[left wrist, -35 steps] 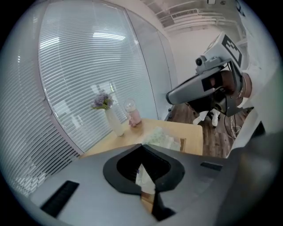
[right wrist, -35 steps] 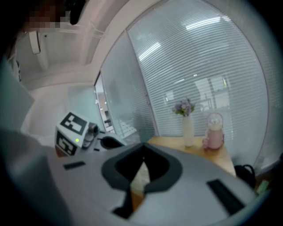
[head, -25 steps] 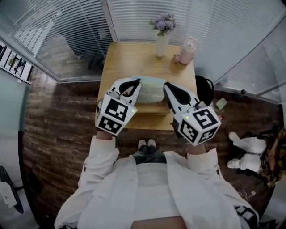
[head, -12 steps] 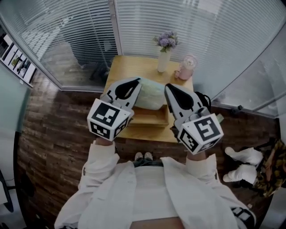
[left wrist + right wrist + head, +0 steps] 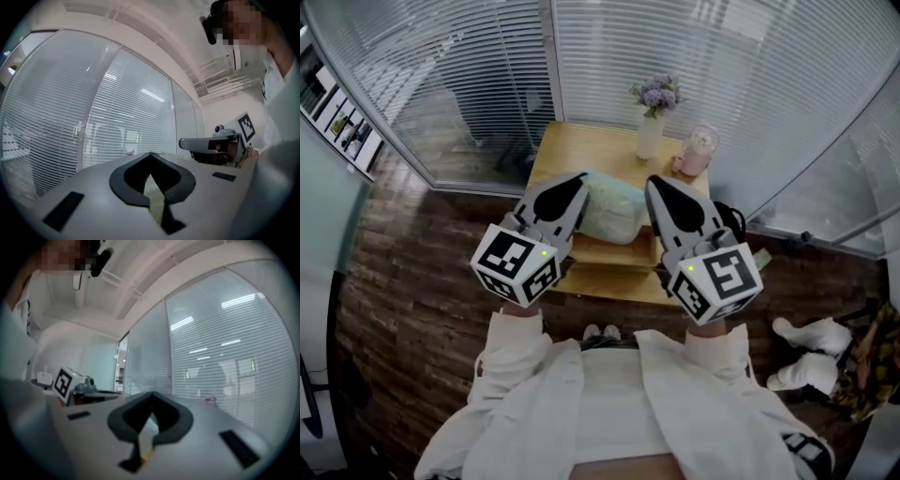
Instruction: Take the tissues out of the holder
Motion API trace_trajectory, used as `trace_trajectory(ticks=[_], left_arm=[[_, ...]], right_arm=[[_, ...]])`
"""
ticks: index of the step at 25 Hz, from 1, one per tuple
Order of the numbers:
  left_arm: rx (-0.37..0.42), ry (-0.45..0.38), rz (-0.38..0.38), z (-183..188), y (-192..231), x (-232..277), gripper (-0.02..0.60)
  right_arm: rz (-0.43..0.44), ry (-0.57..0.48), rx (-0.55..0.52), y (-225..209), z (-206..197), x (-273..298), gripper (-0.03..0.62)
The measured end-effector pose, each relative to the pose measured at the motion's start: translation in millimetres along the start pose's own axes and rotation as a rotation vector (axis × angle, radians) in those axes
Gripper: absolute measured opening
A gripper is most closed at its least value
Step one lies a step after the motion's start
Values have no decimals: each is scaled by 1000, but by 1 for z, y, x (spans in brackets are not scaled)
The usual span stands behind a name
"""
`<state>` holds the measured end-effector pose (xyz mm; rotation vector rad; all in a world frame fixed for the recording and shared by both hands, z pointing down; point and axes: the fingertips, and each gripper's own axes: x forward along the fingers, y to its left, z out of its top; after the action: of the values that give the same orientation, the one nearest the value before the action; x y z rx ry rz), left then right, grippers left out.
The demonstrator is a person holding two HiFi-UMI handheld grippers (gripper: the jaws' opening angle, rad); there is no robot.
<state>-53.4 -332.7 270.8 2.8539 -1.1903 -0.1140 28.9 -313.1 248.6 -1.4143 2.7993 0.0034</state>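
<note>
A pale green tissue pack [image 5: 612, 208] lies on a wooden holder [image 5: 614, 255] at the near end of the small wooden table [image 5: 591, 150]. In the head view my left gripper [image 5: 572, 184] and right gripper [image 5: 659, 187] are held up on either side of the pack, well above it. Both are shut with nothing in them. In the left gripper view the left gripper [image 5: 151, 157] points at window blinds, with the right gripper [image 5: 220, 145] beside it. The right gripper view shows the right gripper [image 5: 151, 397] aimed at blinds too, and neither gripper view shows the tissues.
A white vase of purple flowers [image 5: 652, 122] and a pink cup [image 5: 697, 152] stand at the table's far end. Glass walls with blinds close in behind. A black bag [image 5: 731, 220] sits by the table's right side, and white objects [image 5: 806, 352] lie on the wood floor at right.
The table has slid lower and to the right in the head view and looks smaller. The left gripper's cube has swung left and down. Both grippers stay shut.
</note>
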Motion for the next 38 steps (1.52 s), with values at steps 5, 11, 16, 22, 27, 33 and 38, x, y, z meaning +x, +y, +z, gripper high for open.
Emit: trace_trajectory(ticks=[5, 11, 16, 22, 27, 33, 38], left_arm=[[-80, -26, -19, -4, -8, -5, 8], [-110, -37, 23, -9, -2, -15, 8], [-129, -29, 32, -11, -1, -16, 8], [-154, -11, 47, -16, -1, -12, 8], [-183, -44, 67, -11, 2, -10, 8], [-179, -54, 88, -10, 5, -9, 8], [-164, -50, 90, -9, 4, -9, 8]], right_arm=[[23, -6, -14, 6, -3, -1, 12], [32, -10, -5, 7, -4, -4, 12], [32, 6, -2, 8, -8, -4, 12], [38, 17, -6, 9, -11, -5, 12], [30, 32, -20, 8, -13, -7, 12], [26, 37, -26, 6, -10, -7, 12], [19, 34, -32, 6, -8, -8, 12]])
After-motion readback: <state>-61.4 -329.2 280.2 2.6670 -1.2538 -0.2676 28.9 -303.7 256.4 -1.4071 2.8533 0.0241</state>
